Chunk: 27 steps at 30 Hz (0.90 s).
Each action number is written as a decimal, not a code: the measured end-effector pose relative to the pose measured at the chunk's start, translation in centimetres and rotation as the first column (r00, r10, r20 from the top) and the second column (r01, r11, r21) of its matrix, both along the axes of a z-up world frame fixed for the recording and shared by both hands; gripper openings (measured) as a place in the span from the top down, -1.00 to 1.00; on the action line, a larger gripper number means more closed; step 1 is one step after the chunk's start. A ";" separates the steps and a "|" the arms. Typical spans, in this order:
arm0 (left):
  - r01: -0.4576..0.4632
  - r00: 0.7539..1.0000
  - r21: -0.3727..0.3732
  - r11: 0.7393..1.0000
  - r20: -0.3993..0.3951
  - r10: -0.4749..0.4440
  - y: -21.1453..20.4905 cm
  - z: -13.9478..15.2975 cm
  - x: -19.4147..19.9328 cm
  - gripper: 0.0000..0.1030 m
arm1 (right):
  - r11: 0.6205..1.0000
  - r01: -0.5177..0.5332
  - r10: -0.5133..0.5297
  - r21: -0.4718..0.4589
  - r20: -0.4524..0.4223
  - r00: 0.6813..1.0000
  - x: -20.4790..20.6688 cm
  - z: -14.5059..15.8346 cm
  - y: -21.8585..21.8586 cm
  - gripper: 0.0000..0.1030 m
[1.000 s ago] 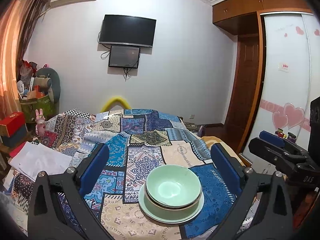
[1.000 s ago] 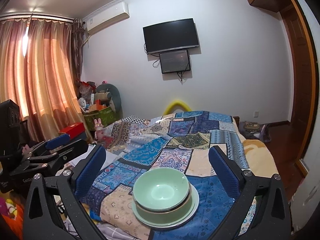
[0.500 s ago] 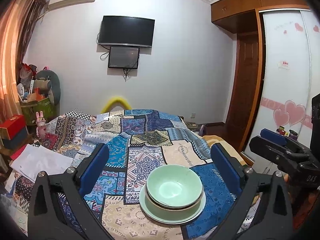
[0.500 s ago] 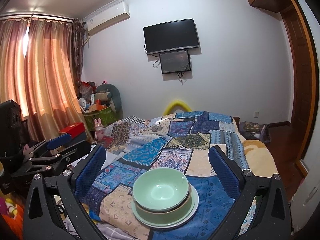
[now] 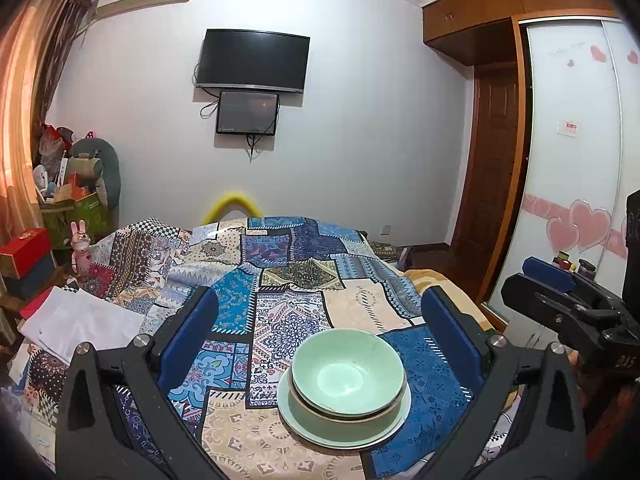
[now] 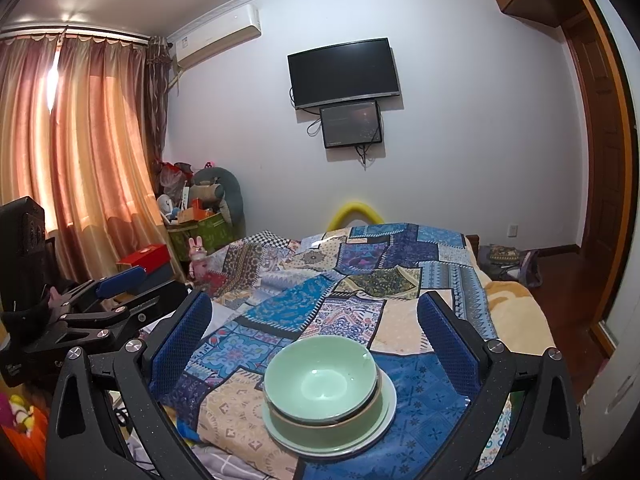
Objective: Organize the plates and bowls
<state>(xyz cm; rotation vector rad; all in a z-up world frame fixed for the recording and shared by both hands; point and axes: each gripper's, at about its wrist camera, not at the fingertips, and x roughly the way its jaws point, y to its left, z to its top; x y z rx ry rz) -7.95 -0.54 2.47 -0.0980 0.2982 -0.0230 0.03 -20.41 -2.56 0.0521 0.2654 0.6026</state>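
Two pale green bowls (image 5: 347, 374) (image 6: 320, 380) sit nested on a pale plate (image 5: 298, 420) (image 6: 386, 410), stacked on a patchwork bedspread (image 5: 280, 280) (image 6: 360, 280). My left gripper (image 5: 318, 328) is open, its blue-padded fingers wide apart above and behind the stack, holding nothing. My right gripper (image 6: 314, 326) is open too, framing the same stack from the right side, empty. The right gripper (image 5: 568, 304) shows at the right edge of the left wrist view, and the left gripper (image 6: 100, 308) shows at the left in the right wrist view.
A folded white cloth (image 5: 80, 320) lies on the bed's left side. A red box (image 5: 26, 246) (image 6: 146, 258), a toy rabbit (image 5: 80, 246) and a cluttered green bin (image 6: 200, 228) stand by the curtains. A wardrobe (image 5: 576, 160) and door flank the right.
Both grippers stay open and nearly still; the left wrist view has shifted very slightly, the bowl stack has not moved.
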 end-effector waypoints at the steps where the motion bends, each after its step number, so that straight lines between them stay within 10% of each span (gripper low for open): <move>1: 0.001 1.000 -0.001 1.000 0.000 -0.001 0.0 0.0 0.1 -0.99 | 1.000 0.001 -0.001 0.000 0.001 1.000 0.0 0.0 0.0 -0.99; 27: -0.007 1.000 -0.014 1.000 -0.010 0.007 0.4 -0.1 0.4 -0.99 | 1.000 -0.002 0.002 -0.024 -0.009 1.000 0.2 -0.1 0.0 -0.99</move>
